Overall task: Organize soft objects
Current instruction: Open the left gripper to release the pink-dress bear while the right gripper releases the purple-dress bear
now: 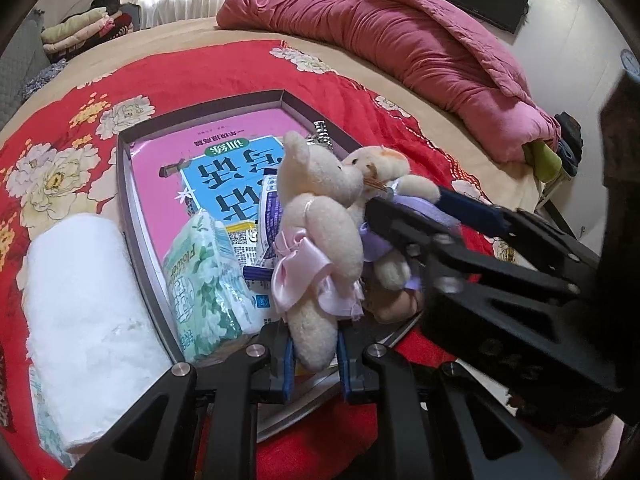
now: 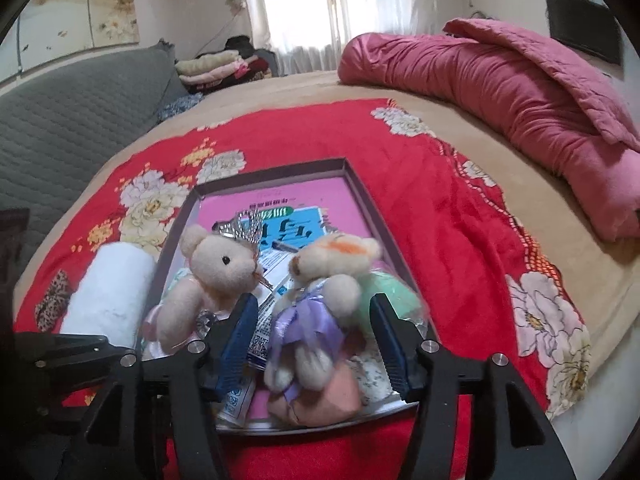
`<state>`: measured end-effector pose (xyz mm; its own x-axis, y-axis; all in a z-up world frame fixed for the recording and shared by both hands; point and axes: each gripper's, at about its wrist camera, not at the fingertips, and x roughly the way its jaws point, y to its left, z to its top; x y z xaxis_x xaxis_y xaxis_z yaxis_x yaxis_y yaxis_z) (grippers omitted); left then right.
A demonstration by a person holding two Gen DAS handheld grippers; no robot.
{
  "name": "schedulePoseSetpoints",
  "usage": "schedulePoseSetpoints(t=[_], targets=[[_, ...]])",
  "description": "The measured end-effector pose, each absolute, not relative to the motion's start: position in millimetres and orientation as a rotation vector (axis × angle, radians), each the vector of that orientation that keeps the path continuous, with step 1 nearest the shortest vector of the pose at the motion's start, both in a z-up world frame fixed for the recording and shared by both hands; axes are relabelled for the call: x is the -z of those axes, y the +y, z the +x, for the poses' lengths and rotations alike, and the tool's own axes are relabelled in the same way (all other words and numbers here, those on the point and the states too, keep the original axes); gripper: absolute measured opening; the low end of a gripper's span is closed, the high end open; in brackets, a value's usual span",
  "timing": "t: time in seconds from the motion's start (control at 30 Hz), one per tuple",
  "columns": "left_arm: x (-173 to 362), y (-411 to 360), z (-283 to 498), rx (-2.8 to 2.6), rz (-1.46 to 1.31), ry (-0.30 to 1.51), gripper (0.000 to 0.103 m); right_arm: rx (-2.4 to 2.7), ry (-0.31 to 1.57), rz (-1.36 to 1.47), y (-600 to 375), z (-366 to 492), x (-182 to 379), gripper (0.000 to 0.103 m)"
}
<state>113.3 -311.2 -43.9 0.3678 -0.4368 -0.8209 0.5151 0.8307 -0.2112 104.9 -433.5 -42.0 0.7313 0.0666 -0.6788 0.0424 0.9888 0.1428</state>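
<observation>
Over the box (image 2: 362,196) on the bed, 2 plush bears face each other: the left hand-held gripper (image 1: 314,354) clamps the pink-ribboned bear (image 1: 320,216), while the right hand-held gripper (image 2: 312,336) stands wide around the purple-ribboned bear (image 2: 320,300).

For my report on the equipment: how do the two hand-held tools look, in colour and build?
Both look alike. The left tool and the right tool have matte black angular frames with cut-out slots and round silver bolt heads. The fingers carry blue ridged pads. No cables, markings or sleeves are visible.
</observation>
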Motion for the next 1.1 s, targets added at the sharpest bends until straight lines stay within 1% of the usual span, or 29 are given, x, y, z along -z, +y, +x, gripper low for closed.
schedulePoseSetpoints(t=[0.1,0.17,0.27,0.33,0.4,0.6,0.73,1.0,1.1], targets=[[44.1,-312.0,114.8,0.622,0.077,1.036,0.018,0.023,0.712,0.169,-440.7,93.8,34.2,0.066],[44.0,-311.1,117.9,0.627,0.056,1.048,0.020,0.040,0.689,0.198,-449.8,87.4,29.7,0.066],[41.2,-312.0,118.2,0.616,0.072,1.036,0.026,0.074,0.672,0.235,-461.2,81.8,24.7,0.066],[38.9,-311.8,118.0,0.615,0.069,1.035,0.034,0.083,0.666,0.255,-465.4,80.2,22.5,0.066],[36.6,-310.5,117.4,0.614,0.064,1.032,0.039,0.081,0.665,0.263,-465.9,79.1,20.8,0.066],[28.6,-302.6,116.2,0.603,0.050,1.022,0.046,0.057,0.655,0.231,-453.9,77.2,12.2,0.066],[23.2,-295.9,114.4,0.599,0.039,1.025,0.047,0.048,0.641,0.218,-445.7,73.7,4.6,0.067],[12.8,-280.7,106.6,0.593,0.032,1.004,0.048,0.042,0.623,0.196,-432.2,66.2,-12.0,0.070],[6.7,-274.9,101.7,0.590,0.030,0.989,0.050,0.041,0.607,0.179,-426.3,60.9,-19.6,0.071]])
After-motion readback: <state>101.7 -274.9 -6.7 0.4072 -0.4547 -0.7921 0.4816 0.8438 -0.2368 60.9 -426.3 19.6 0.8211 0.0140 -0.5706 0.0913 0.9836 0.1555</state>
